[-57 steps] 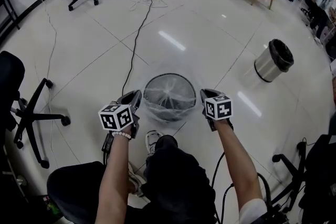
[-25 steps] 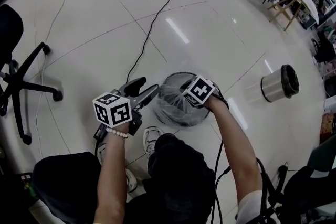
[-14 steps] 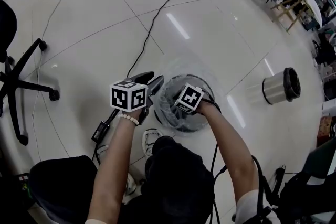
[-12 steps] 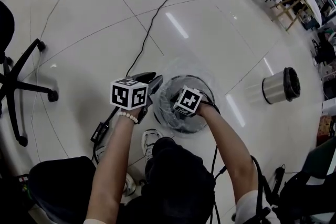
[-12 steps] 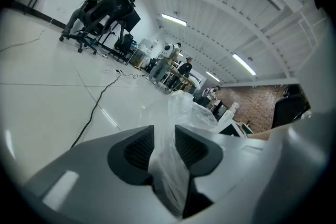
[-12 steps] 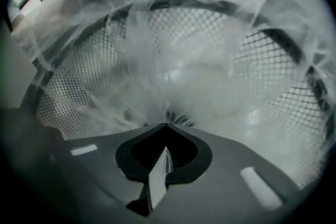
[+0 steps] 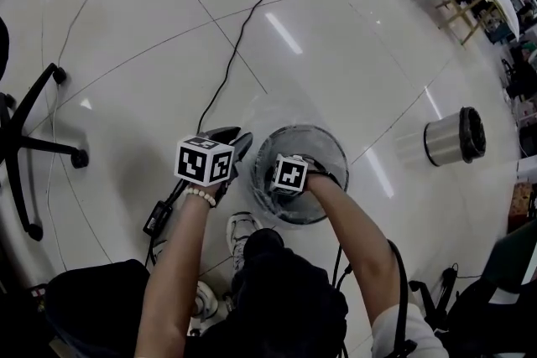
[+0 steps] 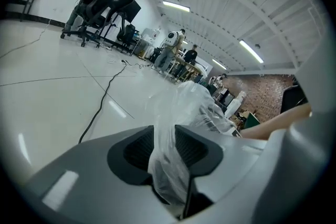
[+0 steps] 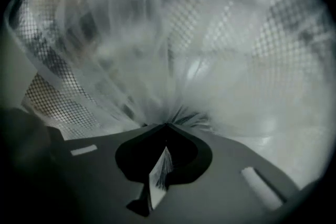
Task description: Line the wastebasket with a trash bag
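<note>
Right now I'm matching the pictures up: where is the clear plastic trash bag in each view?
Head view: clear plastic trash bag low centre, inside the round wire-mesh wastebasket.
Left gripper view: bag low centre, bunched, rising toward the middle.
Right gripper view: bag fills the upper half.
Shared landmark: the wastebasket's mesh, head and right gripper views.

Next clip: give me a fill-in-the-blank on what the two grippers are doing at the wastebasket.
The left gripper, whose jaws have just been closing, and the shut right gripper both pinch the clear ____. The right gripper's jaws are ____ the mesh wastebasket, the left gripper's outside it. A black ____ crosses the floor beyond it.
Missing: trash bag; inside; cable.
</note>
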`<move>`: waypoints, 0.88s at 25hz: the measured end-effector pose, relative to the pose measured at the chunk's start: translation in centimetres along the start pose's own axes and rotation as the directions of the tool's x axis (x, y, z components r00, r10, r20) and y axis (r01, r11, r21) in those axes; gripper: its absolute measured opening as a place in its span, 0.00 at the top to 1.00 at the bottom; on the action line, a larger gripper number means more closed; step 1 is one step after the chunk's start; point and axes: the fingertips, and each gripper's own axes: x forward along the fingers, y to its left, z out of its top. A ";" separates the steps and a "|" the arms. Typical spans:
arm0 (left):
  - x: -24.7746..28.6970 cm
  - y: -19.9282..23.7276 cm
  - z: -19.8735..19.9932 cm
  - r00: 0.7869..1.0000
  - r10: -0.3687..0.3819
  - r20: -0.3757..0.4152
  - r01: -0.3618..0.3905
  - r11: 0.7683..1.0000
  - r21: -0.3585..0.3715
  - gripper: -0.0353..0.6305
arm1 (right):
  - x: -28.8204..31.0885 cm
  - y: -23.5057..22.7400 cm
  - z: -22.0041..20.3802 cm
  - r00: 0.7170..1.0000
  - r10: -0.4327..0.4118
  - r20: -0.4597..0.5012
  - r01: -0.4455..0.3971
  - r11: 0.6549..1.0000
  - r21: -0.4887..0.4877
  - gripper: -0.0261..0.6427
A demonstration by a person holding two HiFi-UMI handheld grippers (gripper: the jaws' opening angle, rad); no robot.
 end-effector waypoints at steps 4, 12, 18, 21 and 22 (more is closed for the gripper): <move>1.1 0.0 0.0 1.000 -0.017 -0.021 0.017 1.000 0.010 0.73 | 0.8 -1.4 -0.5 1.000 -0.012 -0.006 0.012 1.000 -0.005 0.96; -1.1 -3.3 4.7 0.942 -0.227 0.246 0.259 0.960 -0.106 0.64 | 2.7 -3.1 -2.9 0.993 -0.036 -0.110 0.035 0.999 -0.003 0.96; 1.2 -1.3 2.4 0.993 -0.103 0.059 0.105 0.994 -0.025 0.69 | 4.1 -3.1 -2.0 0.999 -0.027 -0.046 0.027 1.000 -0.008 0.96; 0.8 -2.0 3.2 0.981 -0.152 0.120 0.162 0.984 -0.080 0.69 | 4.9 -3.2 -2.4 0.996 -0.032 -0.078 0.030 0.999 -0.028 0.96; 0.5 -2.4 3.5 0.973 -0.182 0.140 0.198 0.975 -0.105 0.68 | 5.3 -3.2 -2.7 0.995 -0.032 -0.096 0.028 0.999 -0.038 0.96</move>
